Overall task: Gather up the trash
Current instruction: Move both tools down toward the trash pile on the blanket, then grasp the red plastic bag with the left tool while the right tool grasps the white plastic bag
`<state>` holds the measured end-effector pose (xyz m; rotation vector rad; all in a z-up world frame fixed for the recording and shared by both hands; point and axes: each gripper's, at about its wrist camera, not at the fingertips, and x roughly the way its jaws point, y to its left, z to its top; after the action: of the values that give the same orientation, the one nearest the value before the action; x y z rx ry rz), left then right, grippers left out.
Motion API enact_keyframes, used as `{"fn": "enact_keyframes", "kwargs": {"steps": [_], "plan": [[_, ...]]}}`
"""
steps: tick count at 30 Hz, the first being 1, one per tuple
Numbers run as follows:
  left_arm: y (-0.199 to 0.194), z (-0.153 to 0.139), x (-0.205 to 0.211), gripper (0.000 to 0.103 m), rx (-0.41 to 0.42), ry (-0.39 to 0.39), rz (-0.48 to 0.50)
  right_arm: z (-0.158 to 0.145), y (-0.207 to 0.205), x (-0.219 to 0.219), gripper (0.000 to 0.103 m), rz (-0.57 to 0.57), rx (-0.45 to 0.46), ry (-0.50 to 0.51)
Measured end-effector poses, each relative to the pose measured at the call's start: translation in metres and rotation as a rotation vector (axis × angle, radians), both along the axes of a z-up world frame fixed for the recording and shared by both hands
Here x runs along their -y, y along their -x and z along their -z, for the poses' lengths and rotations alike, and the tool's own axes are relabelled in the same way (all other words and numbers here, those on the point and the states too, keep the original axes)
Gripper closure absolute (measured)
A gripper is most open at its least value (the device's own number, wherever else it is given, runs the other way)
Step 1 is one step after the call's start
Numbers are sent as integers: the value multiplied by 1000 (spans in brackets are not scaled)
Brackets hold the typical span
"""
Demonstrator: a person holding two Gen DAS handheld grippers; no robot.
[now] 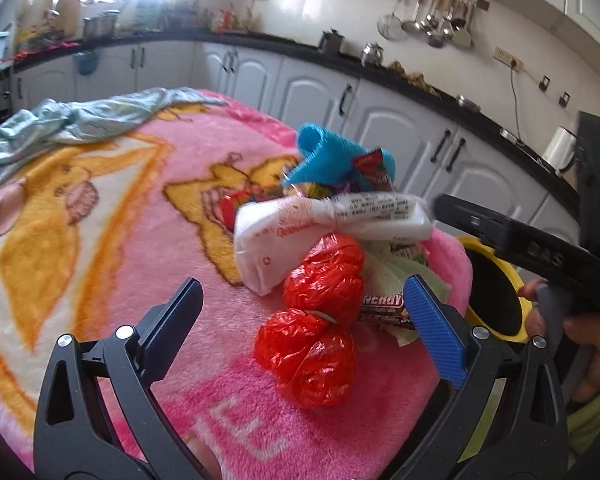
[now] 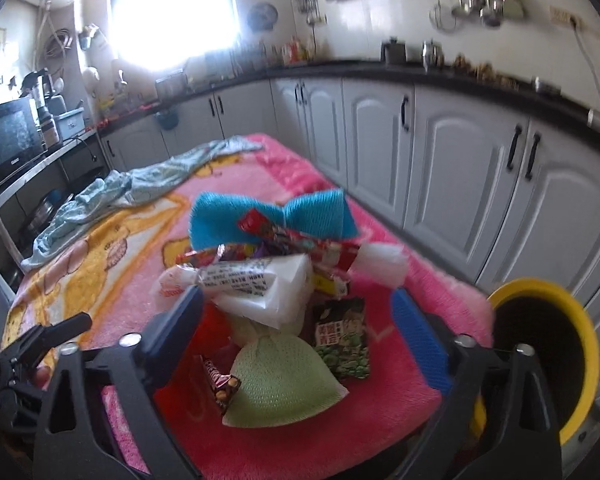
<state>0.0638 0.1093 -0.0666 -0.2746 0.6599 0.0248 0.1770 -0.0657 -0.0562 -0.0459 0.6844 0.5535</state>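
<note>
A heap of trash lies on a pink blanket (image 1: 100,208): a knotted red plastic bag (image 1: 316,320), a white twisted bag (image 1: 320,224), a blue mesh piece (image 1: 324,156), a brown snack bar (image 1: 384,308), a light green net (image 2: 280,380) and a green pea packet (image 2: 344,340). My left gripper (image 1: 304,320) is open around the red bag. My right gripper (image 2: 296,328) is open over the green net and white bag (image 2: 260,280). A yellow bin with a black liner (image 2: 548,344) stands at the table's right edge, also in the left wrist view (image 1: 496,300).
A pale blue cloth (image 2: 112,192) lies crumpled at the blanket's far left. White kitchen cabinets (image 2: 460,168) with a black counter run behind and to the right. A microwave (image 2: 8,140) sits at far left.
</note>
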Motion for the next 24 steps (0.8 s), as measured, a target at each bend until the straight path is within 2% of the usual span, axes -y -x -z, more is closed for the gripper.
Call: {"fn": "enact_keyframes", "kwargs": {"steps": [5,9,12,14,17,21,23,24], "plan": [[-17,12,-2,12,-51,8,46,18,-24,-6,30,-11,-104,-47],[-26,19,-6,17,-77,24,71,25,-35,-12,37,-39,-152,-60],[-31,22,-10,25,-99,52,83,28,-42,-10,49,-56,-192,-80],[-33,23,-11,30,-113,66,93,29,-43,-10,66,-84,-211,-97],[-33,25,-11,33,-125,85,115,25,-40,-10,76,-112,-216,-110],[-32,26,-7,51,-129,79,143,16,-31,-10,83,-147,-202,-124],[-31,26,-6,64,-132,83,159,12,-25,-11,86,-163,-197,-127],[-30,26,-5,65,-135,81,159,10,-21,-12,86,-172,-192,-128]]}}
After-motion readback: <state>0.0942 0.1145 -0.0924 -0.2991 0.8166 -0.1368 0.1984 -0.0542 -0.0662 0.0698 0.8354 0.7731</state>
